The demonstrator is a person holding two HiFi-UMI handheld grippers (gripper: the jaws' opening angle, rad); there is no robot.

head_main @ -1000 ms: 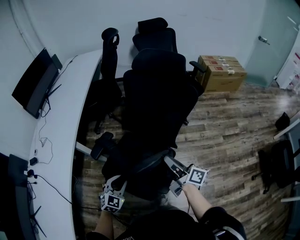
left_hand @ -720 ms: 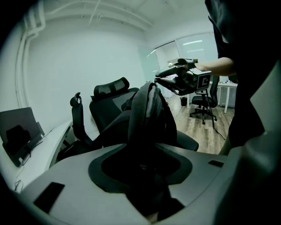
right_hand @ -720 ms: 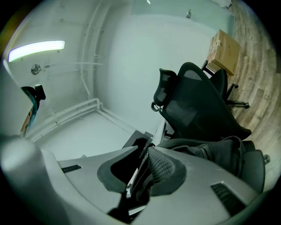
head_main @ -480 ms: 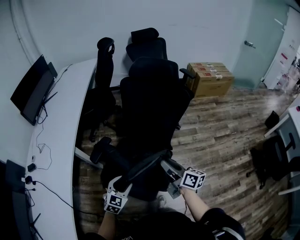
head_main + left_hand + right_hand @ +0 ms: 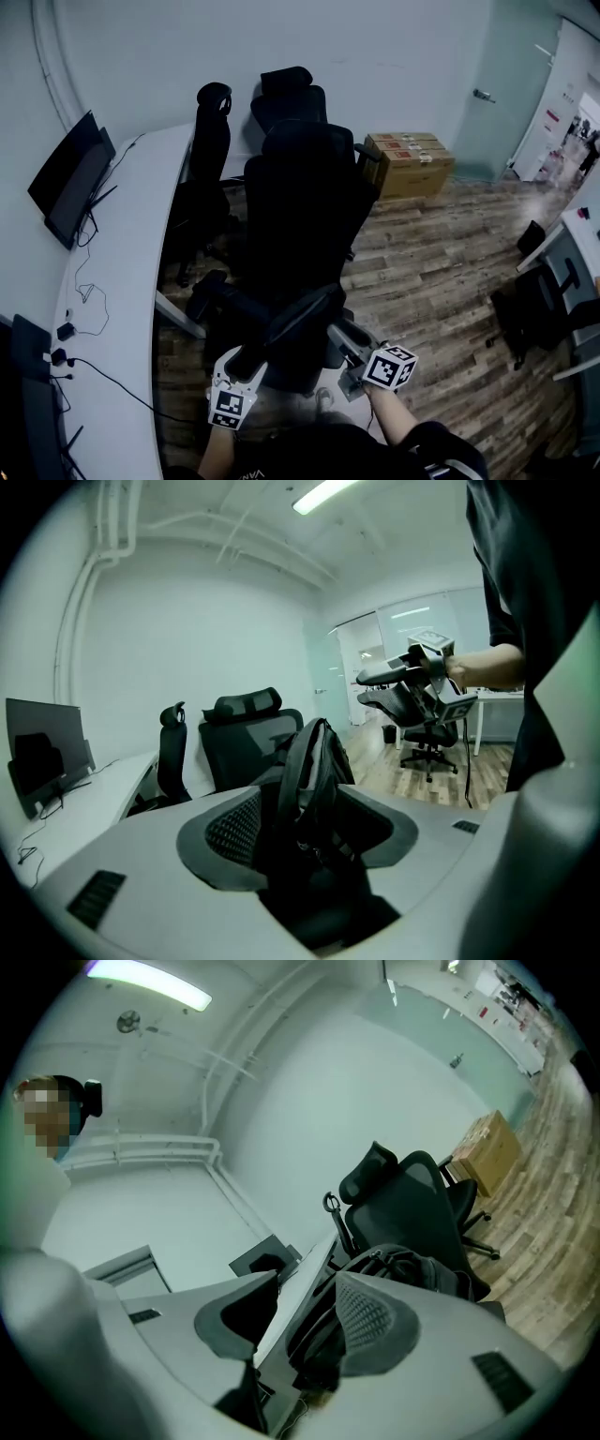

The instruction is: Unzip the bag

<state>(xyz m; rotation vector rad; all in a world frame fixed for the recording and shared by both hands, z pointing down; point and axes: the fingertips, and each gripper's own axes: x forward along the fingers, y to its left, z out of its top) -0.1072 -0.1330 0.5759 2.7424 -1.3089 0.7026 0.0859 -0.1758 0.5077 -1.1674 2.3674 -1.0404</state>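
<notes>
An office with a wood floor [image 5: 441, 253] and a curved white desk [image 5: 112, 281]. Nearest, the left gripper [image 5: 240, 361] and right gripper [image 5: 339, 336] are both opening, released, either side of the black bag [image 5: 281, 330] on the chair [image 5: 300, 197]. The bag's strap [image 5: 302, 761] stands between the left jaws. Farther off, boxes [image 5: 408, 159] stand by the wall.

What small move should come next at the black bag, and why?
Probably close the left gripper on the strap to steady the bag. Both grippers' jaws are opening; the strap stands loose between the left ones, part of the bag between the right gripper's.
</notes>
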